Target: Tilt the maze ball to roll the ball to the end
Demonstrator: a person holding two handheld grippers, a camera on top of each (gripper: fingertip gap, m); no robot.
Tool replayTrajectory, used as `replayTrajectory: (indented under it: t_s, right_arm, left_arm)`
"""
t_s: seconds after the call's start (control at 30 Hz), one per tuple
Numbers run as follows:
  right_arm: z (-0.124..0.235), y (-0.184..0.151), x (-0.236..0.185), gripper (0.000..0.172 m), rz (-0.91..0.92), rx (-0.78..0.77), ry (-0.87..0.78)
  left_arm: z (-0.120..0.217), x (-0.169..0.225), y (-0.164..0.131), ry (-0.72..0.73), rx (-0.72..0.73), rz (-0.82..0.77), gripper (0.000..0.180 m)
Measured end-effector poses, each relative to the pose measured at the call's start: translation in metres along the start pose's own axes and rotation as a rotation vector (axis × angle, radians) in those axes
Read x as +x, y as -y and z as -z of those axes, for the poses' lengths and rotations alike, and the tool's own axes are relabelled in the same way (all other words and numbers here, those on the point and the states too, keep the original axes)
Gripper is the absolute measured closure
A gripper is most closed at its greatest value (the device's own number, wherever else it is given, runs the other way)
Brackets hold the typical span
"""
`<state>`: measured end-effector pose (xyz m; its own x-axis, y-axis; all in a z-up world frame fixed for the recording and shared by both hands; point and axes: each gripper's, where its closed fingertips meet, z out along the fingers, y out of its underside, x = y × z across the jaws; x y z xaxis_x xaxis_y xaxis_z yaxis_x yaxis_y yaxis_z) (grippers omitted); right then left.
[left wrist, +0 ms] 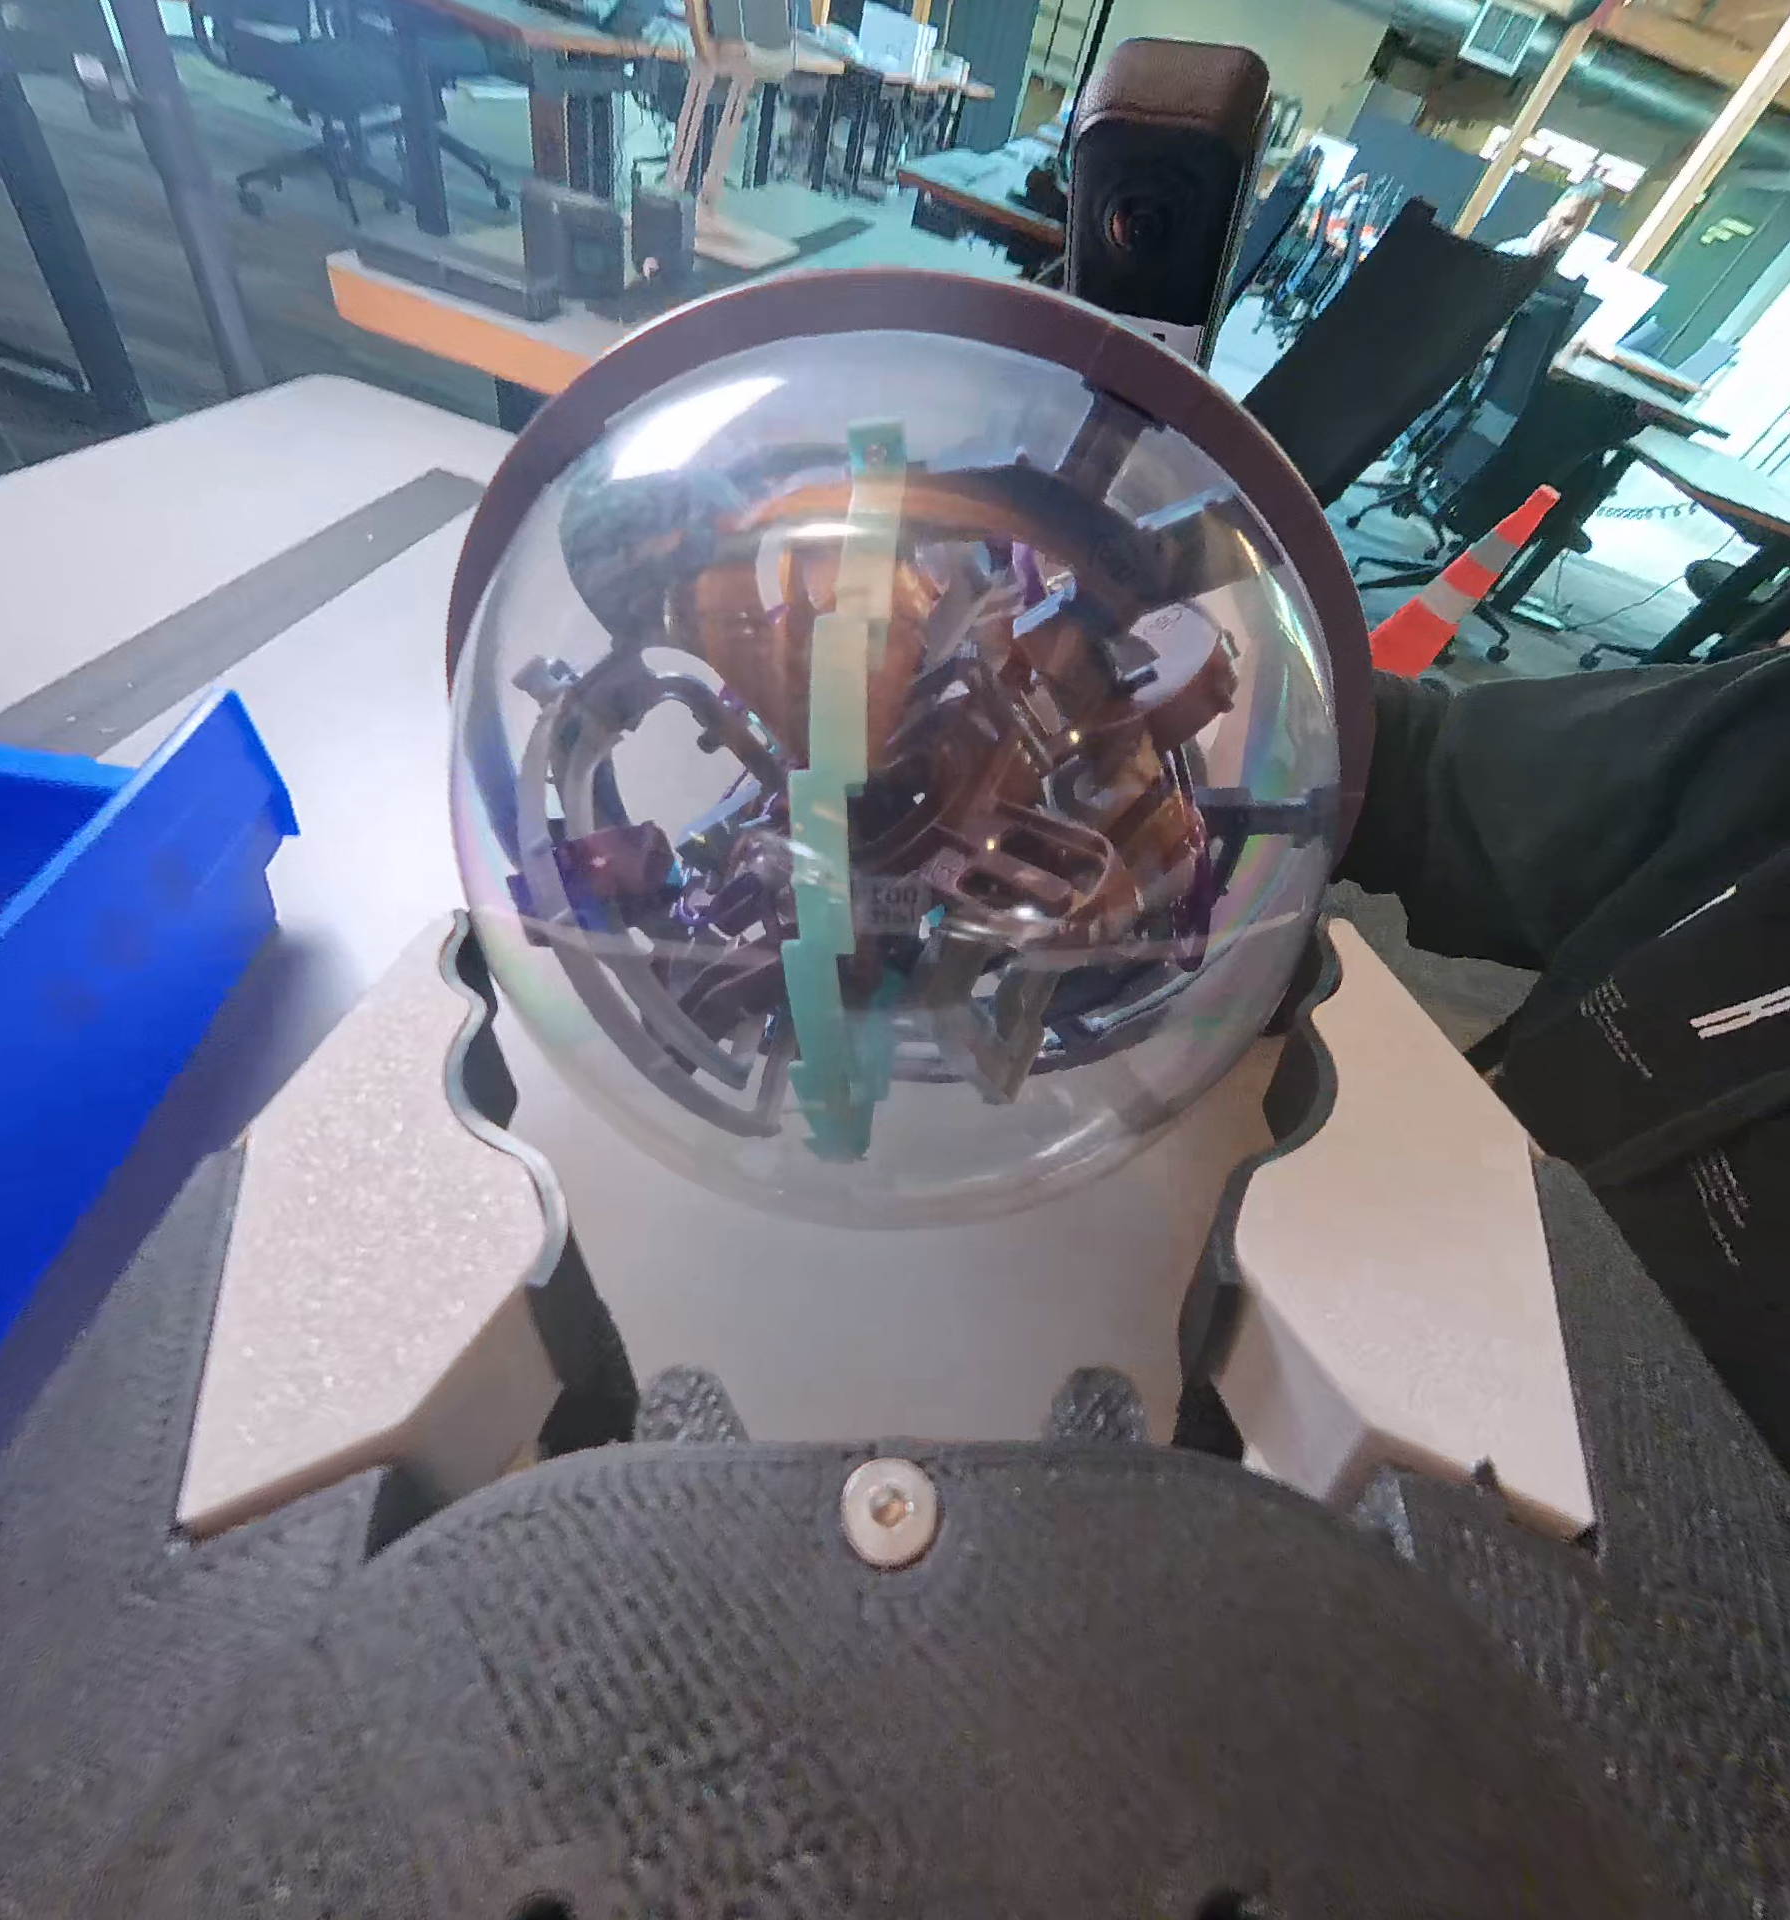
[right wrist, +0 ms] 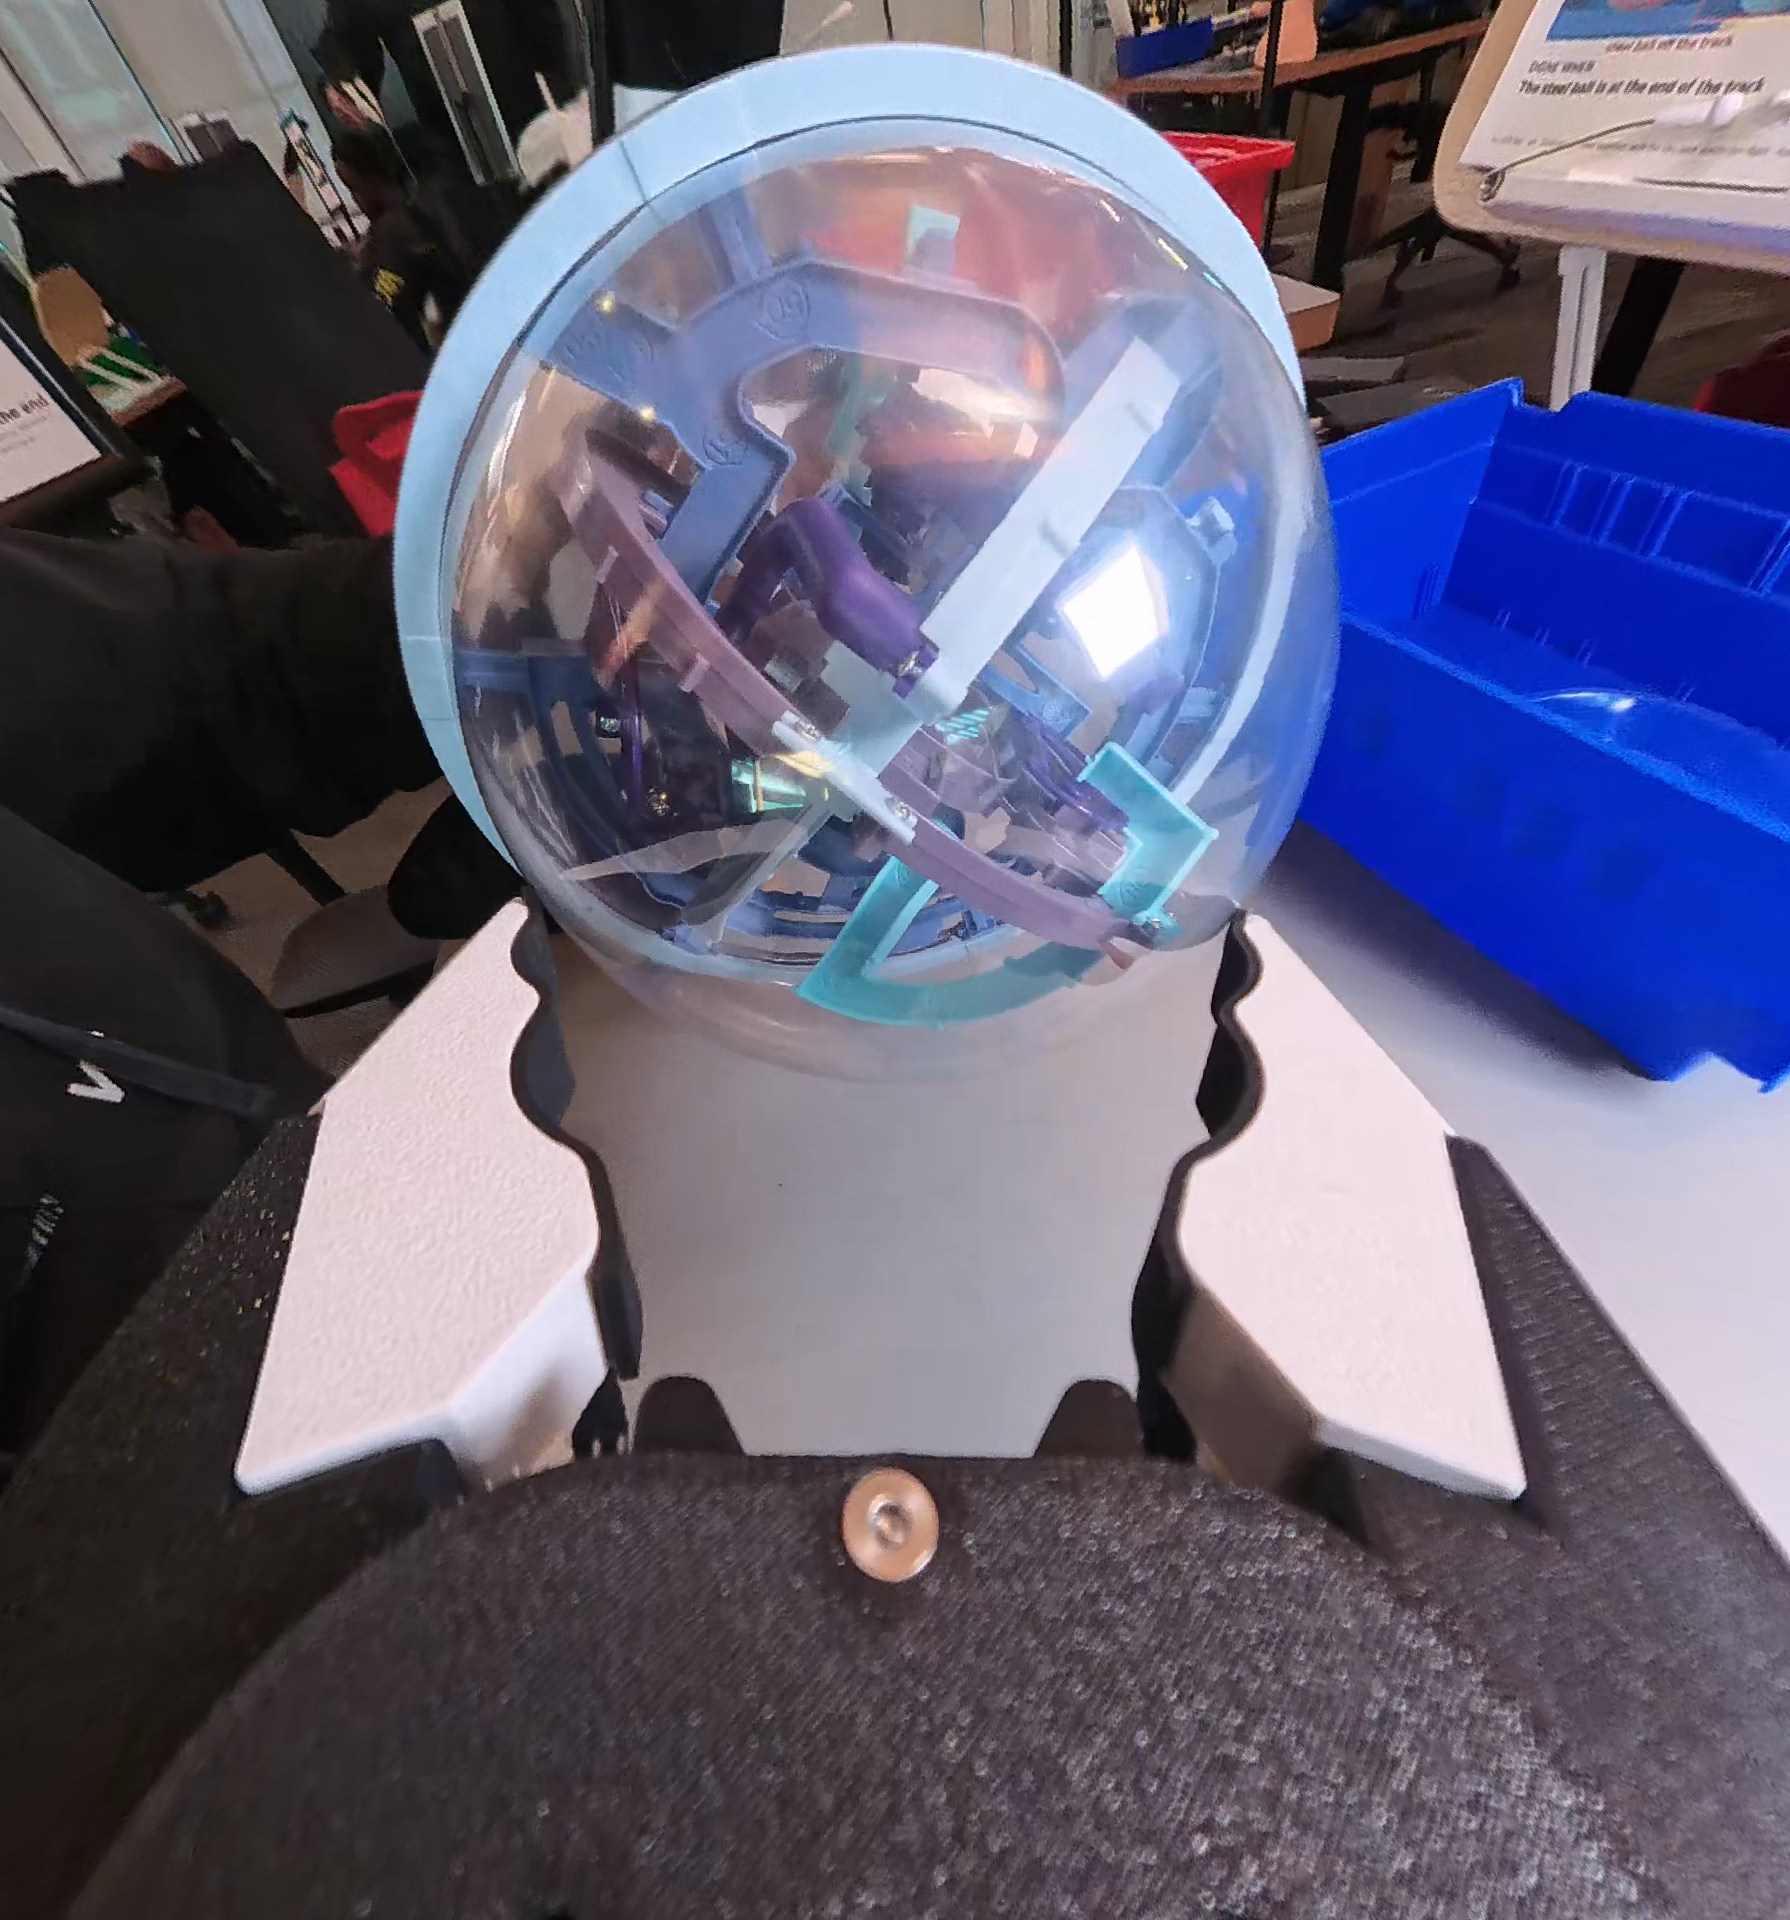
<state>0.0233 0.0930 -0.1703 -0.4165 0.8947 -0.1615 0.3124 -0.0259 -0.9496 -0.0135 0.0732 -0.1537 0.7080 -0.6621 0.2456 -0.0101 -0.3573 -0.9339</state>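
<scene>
The maze ball (left wrist: 896,748) fills the centre of both frames, above the white table (left wrist: 247,582). The left gripper (left wrist: 896,935) and the right gripper (right wrist: 886,935) each clasp it between wide-spread tips (wavy dark pads against clear shell). A blue bin (right wrist: 1618,727) sits at right.

blue bin (right wrist: 1597,748) just beside maze ball (right wrist: 860,582), black sleeve (right wrist: 164,675) opposite, bare table (right wrist: 1649,1195) nearer

Left hand-held gripper (left wrist: 895,935) clamps the maze ball (left wrist: 891,748).
</scene>
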Motion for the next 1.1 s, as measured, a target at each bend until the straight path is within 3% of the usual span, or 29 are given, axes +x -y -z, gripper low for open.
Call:
replayTrajectory:
  t_s: [0.23,0.57,0.87,1.1]
  right_arm:
    - [0.018,0.026,-0.002,0.049,0.048,-0.088,-0.033]
    - [0.032,0.020,-0.015,0.049,-0.126,-0.213,0.009]
    - [0.016,-0.038,-0.030,0.051,-0.469,-0.188,0.145]
    - [0.013,-0.072,-0.034,0.052,-0.564,-0.223,0.152]
  left_arm:
    - [-0.002,0.008,0.025,-0.026,0.086,-0.022,0.034]
    - [-0.011,0.021,0.026,-0.075,0.103,0.144,0.034]
    - [-0.021,0.020,-0.019,-0.102,-0.036,0.445,0.034]
    - [-0.032,0.019,-0.057,-0.163,-0.061,0.552,0.034]
